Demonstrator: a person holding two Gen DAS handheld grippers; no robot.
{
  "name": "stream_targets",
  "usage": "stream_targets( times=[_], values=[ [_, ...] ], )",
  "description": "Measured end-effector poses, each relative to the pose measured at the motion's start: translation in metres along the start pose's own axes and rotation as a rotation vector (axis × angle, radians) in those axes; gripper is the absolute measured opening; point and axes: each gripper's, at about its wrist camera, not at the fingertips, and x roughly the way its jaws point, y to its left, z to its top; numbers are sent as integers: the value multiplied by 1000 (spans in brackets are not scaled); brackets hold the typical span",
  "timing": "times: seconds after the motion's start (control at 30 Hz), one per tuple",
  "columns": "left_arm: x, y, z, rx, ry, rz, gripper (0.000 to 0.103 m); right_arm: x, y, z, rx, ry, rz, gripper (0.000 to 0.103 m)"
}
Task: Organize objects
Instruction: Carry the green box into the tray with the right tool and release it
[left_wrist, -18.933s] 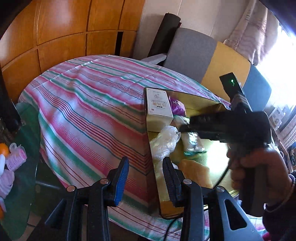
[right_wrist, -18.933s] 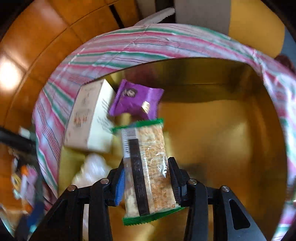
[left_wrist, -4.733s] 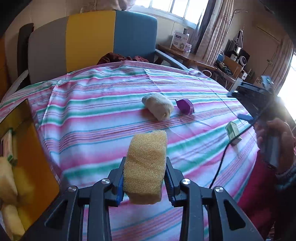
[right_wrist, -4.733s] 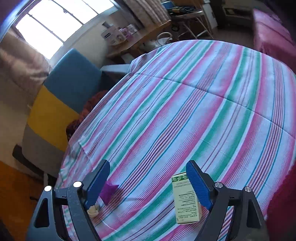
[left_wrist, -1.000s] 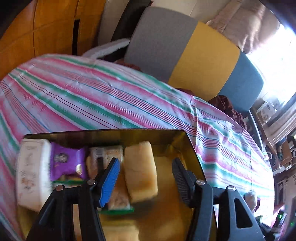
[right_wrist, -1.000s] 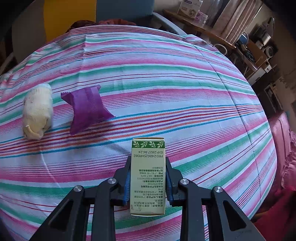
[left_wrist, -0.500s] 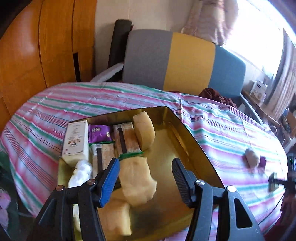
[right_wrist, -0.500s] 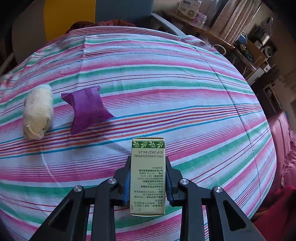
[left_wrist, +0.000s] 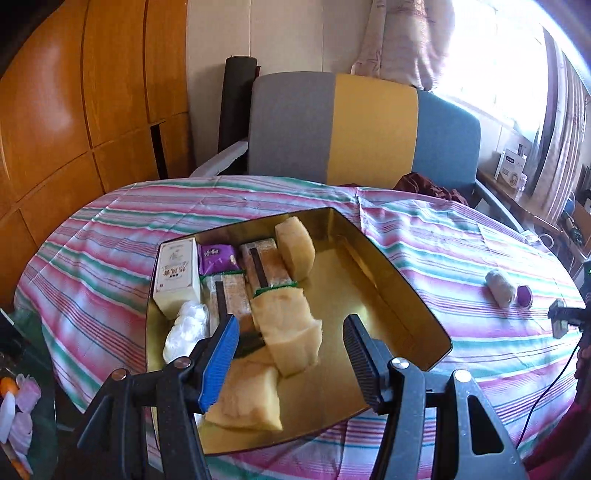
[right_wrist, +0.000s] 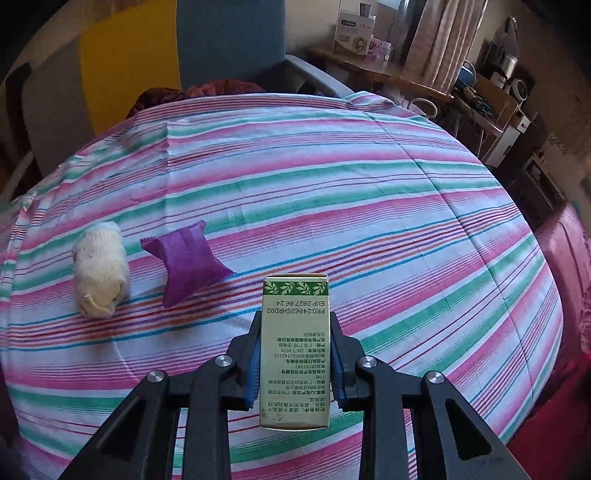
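Observation:
My left gripper (left_wrist: 291, 336) is open and empty above the near end of a gold tray (left_wrist: 391, 280) on the striped table. The tray holds yellow sponges (left_wrist: 288, 328), a white box (left_wrist: 176, 271), a purple packet (left_wrist: 217, 256), snack bars (left_wrist: 264, 267) and a clear bag (left_wrist: 186, 328). My right gripper (right_wrist: 294, 352) is shut on a green and cream box (right_wrist: 294, 354), held above the cloth. A cream roll (right_wrist: 99, 269) and a purple packet (right_wrist: 186, 258) lie on the cloth to its left; both show in the left wrist view (left_wrist: 500, 282) at far right.
A grey, yellow and blue chair (left_wrist: 365, 125) stands behind the table. Wooden panels (left_wrist: 74, 110) line the left wall. A side table (right_wrist: 373, 66) with boxes is by the window. Small items (left_wrist: 18, 402) sit low at the left. A red cover (right_wrist: 565, 266) lies right.
My left gripper has drawn back and up from the tray, open, with the sponge left inside. My right gripper has lifted the green box slightly and stays shut on it.

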Motion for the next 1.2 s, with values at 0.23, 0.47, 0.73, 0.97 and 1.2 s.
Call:
stream_targets(
  times=[0.23,0.47,0.73,0.97,1.2],
  values=[
    [2,11,-9,-9,21,17,59,-28,28,4,-74,-82,82,30],
    [4,26,-12,-39,29,22,59,-68,75,-5,-172,-132,191,30],
    [3,36,-12,-62,30,30,59,-114,179,-20,-340,-126,433,30],
    [8,49,-12,-96,37,42,59,-137,287,-49,-545,-70,585,30],
    [7,69,-6,-148,22,67,59,-128,380,-73,-707,-15,597,30]
  ],
)
